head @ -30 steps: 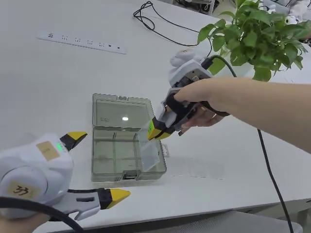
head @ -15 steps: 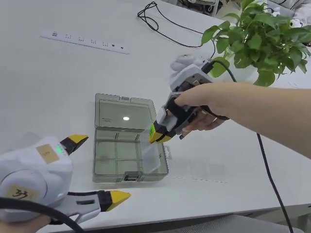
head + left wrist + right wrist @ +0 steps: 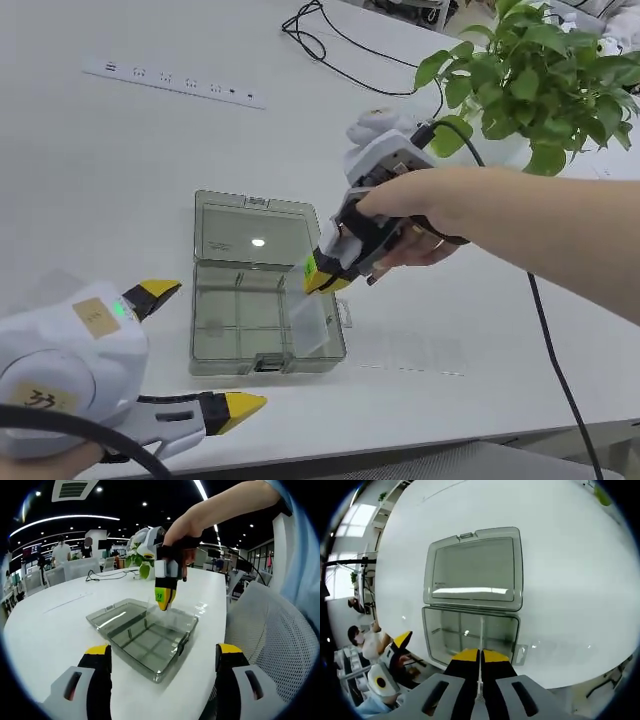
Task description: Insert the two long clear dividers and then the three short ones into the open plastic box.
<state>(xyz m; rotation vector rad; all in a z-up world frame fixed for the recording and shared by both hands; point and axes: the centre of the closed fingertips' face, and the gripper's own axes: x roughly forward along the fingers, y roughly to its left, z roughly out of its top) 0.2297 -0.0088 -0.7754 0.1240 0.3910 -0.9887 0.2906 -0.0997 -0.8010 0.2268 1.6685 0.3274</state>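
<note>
Clear plastic formed the divider [image 3: 312, 322] that the right tool [image 3: 322, 275] pinched between its closed jaws, the sheet tilted with its lower end dipping into the right side of the open box [image 3: 215, 366] on the white table [image 3: 100, 180]. The left tool [image 3: 162, 650] hovered near the box's front corner, jaws spread wide, holding nothing.
</note>
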